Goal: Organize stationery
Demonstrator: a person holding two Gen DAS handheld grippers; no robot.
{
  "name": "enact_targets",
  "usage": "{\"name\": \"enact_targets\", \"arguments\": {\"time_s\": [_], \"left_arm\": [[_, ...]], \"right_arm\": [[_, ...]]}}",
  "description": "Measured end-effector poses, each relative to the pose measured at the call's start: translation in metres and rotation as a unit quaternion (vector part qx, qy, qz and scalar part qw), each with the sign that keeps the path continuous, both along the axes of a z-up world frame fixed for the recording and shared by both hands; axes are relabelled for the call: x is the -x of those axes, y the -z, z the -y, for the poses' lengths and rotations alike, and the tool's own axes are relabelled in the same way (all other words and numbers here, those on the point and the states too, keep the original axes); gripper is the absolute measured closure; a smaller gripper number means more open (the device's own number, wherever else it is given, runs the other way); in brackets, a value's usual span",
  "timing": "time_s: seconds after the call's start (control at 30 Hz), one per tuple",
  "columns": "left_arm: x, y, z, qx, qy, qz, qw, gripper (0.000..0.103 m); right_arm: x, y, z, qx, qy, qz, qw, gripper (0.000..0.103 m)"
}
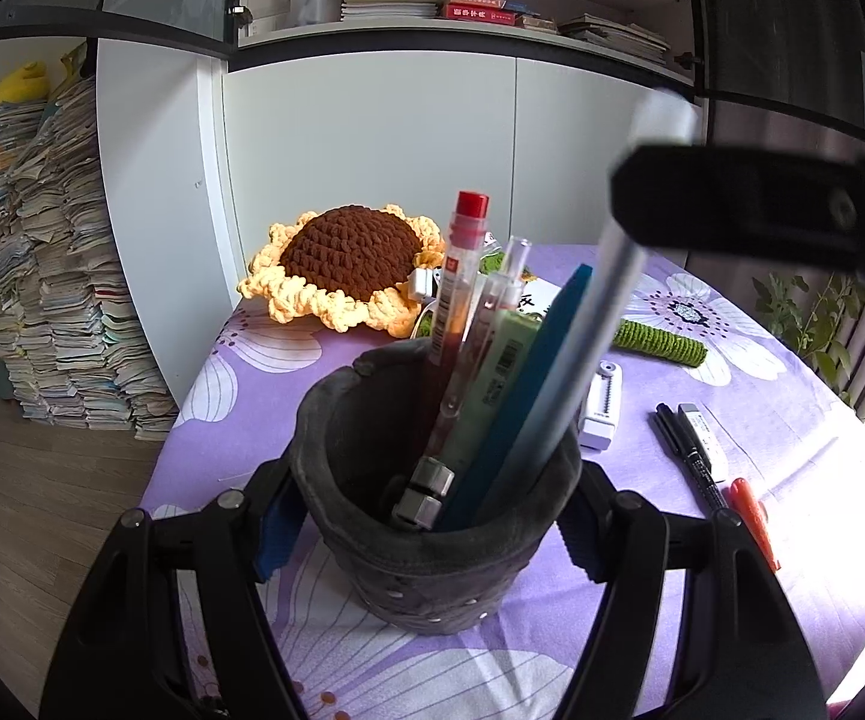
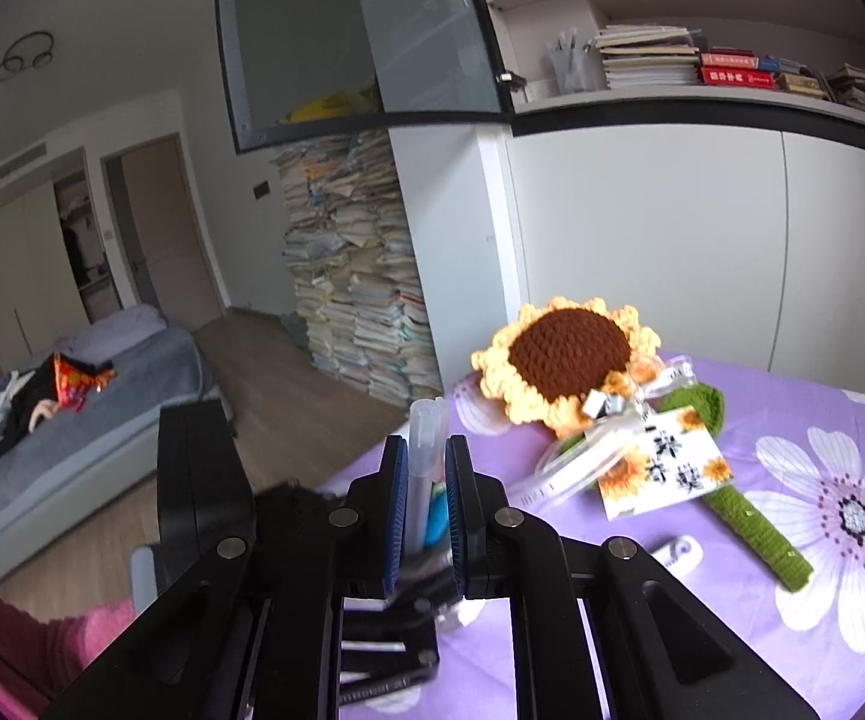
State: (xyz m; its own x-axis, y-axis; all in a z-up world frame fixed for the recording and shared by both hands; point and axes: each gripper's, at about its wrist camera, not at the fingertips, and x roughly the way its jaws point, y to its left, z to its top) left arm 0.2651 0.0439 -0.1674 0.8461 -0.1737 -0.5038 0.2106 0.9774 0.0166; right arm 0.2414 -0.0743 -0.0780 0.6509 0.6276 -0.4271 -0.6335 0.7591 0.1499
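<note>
— Which step are you on?

— Dropping one more pen into the holder, I'd say. My left gripper [image 1: 432,516] is clamped on the dark grey felt pen cup [image 1: 432,540] at the lower centre of the left wrist view, pads pressed to both its sides. My right gripper [image 2: 426,510] pinches a pale translucent-barrelled pen [image 2: 423,468] upright between its blue pads.

— Where is that pen's tip?

— In the left view the pale pen runs from the upper right down into the cup, beside a flat blue ruler [image 1: 528,396] and a red-capped pen [image 1: 462,276].

— And next?

— Probably let go once it rests inside. Then the black marker [image 1: 687,450] and orange pen [image 1: 753,522] at the right edge, on the purple flowered cloth [image 1: 732,420].

— Your pose?

— Both grippers tilt slightly downward.
</note>
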Motion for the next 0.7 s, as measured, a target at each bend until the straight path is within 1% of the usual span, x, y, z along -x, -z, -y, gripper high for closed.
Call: {"name": "enact_targets", "arguments": {"time_s": [0.1, 0.13, 0.17, 0.2, 0.23, 0.27, 0.33, 0.4, 0.43, 0.5, 0.53, 0.57, 0.6, 0.63, 0.7], "left_arm": [[0.0, 0.0, 0.001, -0.003, -0.002, 0.002, 1.0, 0.034], [0.0, 0.0, 0.001, -0.003, -0.003, 0.002, 1.0, 0.034], [0.0, 0.0, 0.001, -0.003, -0.003, 0.002, 1.0, 0.034], [0.0, 0.0, 0.001, -0.003, -0.003, 0.002, 1.0, 0.034], [0.0, 0.0, 0.001, -0.003, -0.003, 0.002, 1.0, 0.034], [0.0, 0.0, 0.001, -0.003, -0.003, 0.002, 1.0, 0.034], [0.0, 0.0, 0.001, -0.003, -0.003, 0.002, 1.0, 0.034], [0.0, 0.0, 0.001, -0.003, -0.003, 0.002, 1.0, 0.034], [0.0, 0.0, 0.001, -0.003, -0.003, 0.002, 1.0, 0.034], [0.0, 0.0, 0.001, -0.004, -0.004, 0.002, 1.0, 0.034], [0.0, 0.0, 0.001, -0.004, -0.004, 0.002, 1.0, 0.033], [0.0, 0.0, 0.001, -0.003, -0.004, 0.002, 1.0, 0.033], [0.0, 0.0, 0.001, -0.003, -0.003, 0.002, 1.0, 0.033], [0.0, 0.0, 0.001, -0.003, -0.003, 0.002, 1.0, 0.033], [0.0, 0.0, 0.001, -0.004, -0.004, 0.003, 1.0, 0.033]], "right_arm": [[0.0, 0.003, 0.006, 0.008, 0.009, -0.027, 1.0, 0.092], [0.001, 0.003, 0.01, 0.008, 0.013, -0.034, 0.999, 0.084], [0.002, 0.003, 0.014, 0.007, 0.017, -0.039, 0.999, 0.07], [0.005, 0.002, 0.02, 0.002, 0.019, -0.042, 0.999, 0.061], [0.008, 0.002, 0.026, -0.004, 0.021, -0.042, 0.999, 0.048], [0.011, 0.002, 0.032, -0.01, 0.03, -0.037, 0.999, 0.045], [0.016, 0.0, 0.044, -0.007, 0.049, -0.031, 0.998, 0.045], [0.016, 0.0, 0.055, 0.006, 0.078, -0.037, 0.996, 0.045], [0.013, 0.001, 0.06, 0.017, 0.101, -0.044, 0.994, 0.045], [0.001, 0.008, 0.071, 0.035, 0.143, -0.081, 0.986, 0.045], [-0.006, 0.014, 0.077, 0.037, 0.158, -0.107, 0.981, 0.05], [-0.013, 0.022, 0.081, 0.04, 0.169, -0.135, 0.975, 0.062], [-0.019, 0.031, 0.084, 0.047, 0.173, -0.16, 0.971, 0.068], [-0.025, 0.04, 0.084, 0.055, 0.175, -0.183, 0.966, 0.071], [-0.035, 0.057, 0.085, 0.064, 0.179, -0.222, 0.956, 0.071]]}}
